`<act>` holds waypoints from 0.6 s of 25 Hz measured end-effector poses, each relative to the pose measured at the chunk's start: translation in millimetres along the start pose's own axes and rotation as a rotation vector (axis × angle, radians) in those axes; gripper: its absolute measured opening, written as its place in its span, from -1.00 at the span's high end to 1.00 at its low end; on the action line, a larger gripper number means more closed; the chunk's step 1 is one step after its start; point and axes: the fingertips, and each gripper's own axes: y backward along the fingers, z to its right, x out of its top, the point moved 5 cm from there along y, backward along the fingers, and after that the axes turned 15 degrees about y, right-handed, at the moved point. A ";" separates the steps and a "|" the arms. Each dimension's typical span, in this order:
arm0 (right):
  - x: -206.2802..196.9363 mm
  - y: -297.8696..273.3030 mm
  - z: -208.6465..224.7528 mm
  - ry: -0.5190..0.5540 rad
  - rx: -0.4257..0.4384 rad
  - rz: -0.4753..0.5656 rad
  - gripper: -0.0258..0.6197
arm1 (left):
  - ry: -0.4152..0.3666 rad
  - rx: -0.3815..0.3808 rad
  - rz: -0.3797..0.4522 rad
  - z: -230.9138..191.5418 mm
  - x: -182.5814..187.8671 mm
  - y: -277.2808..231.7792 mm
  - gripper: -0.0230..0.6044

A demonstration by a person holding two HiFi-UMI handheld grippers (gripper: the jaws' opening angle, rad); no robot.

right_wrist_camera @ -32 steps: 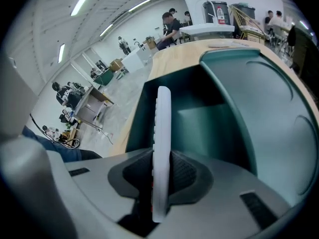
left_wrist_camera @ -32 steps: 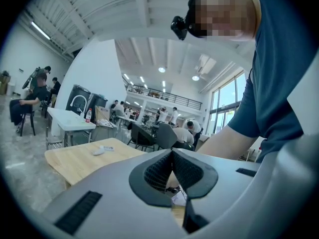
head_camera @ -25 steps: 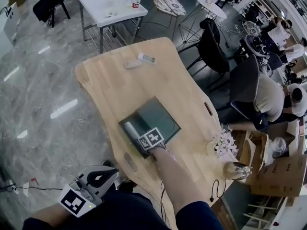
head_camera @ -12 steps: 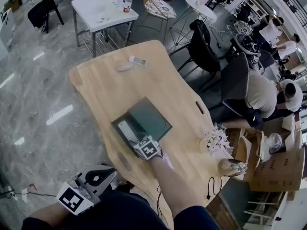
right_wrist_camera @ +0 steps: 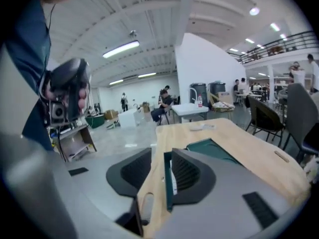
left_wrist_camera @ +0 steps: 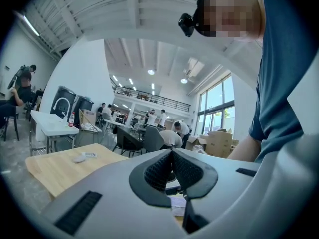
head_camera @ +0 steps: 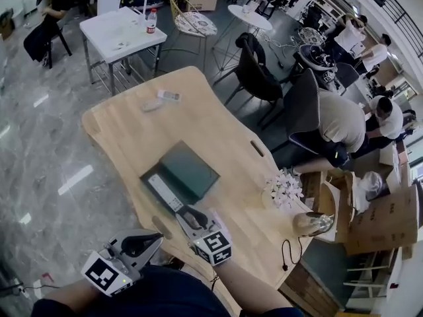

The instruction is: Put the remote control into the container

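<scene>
In the container [head_camera: 192,169], clearest overhead, lies the remote control [head_camera: 164,193].

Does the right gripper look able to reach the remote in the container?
Probably yes: the right gripper, jaws apart and empty though just closing, hangs close before the open container, where the remote control lies uncovered.

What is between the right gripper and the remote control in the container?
Nothing visible. The right gripper hangs just short of the container, its jaws empty and apart, having just closed partway. The remote control lies uncovered along the container's left side.
</scene>
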 end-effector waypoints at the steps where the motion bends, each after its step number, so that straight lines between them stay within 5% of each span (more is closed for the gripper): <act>1: 9.3 13.6 -2.6 -0.024 -0.019 0.036 0.57 | -0.003 -0.011 -0.006 4.5 0.5 -2.2 0.64; 6: 37.9 66.8 -23.4 -0.086 -0.056 0.163 0.79 | -0.019 -0.073 -0.025 23.4 -3.2 -16.0 0.64; 15: 72.5 127.0 -40.0 -0.089 -0.097 0.294 0.86 | -0.071 -0.150 -0.003 47.2 -0.5 -37.5 0.63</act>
